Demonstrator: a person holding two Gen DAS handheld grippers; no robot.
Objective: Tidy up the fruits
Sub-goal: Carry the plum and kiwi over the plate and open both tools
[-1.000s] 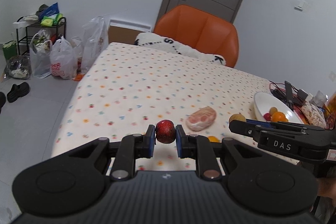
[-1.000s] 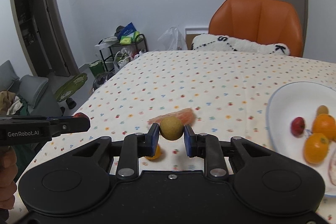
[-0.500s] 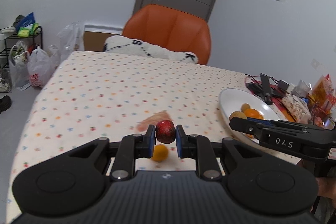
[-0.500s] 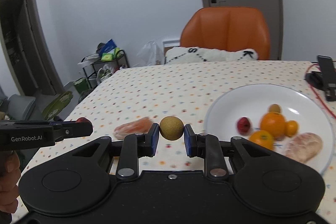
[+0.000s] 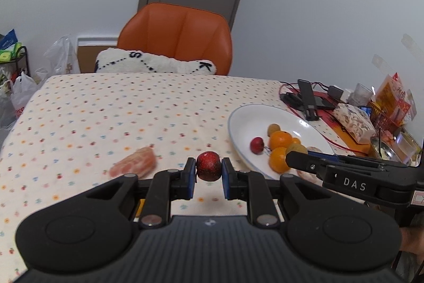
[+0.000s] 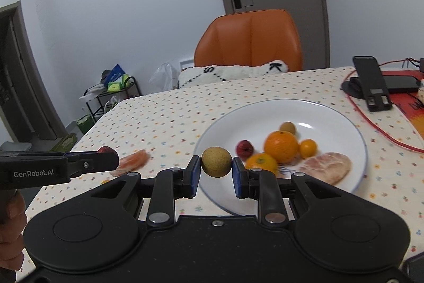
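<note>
Above the near rim of the white plate (image 6: 352, 129), the right gripper (image 6: 216, 174) is pinching a tan round fruit (image 6: 216, 161); left of it, the left gripper (image 5: 208, 178) is pinching a red fruit (image 5: 208, 169). Both are being carried to the plate; next each needs lowering and releasing. Counting on the plate: three oranges, one red fruit, one tan fruit, one peeled segment; another segment (image 5: 133, 165) is lying on the tablecloth (image 5: 106, 110).

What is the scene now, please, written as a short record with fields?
left gripper: shut on red fruit
right gripper: shut on brown fruit
plate: holds oranges, a red fruit, a peeled piece
table: a peeled piece lies left of the plate
</note>
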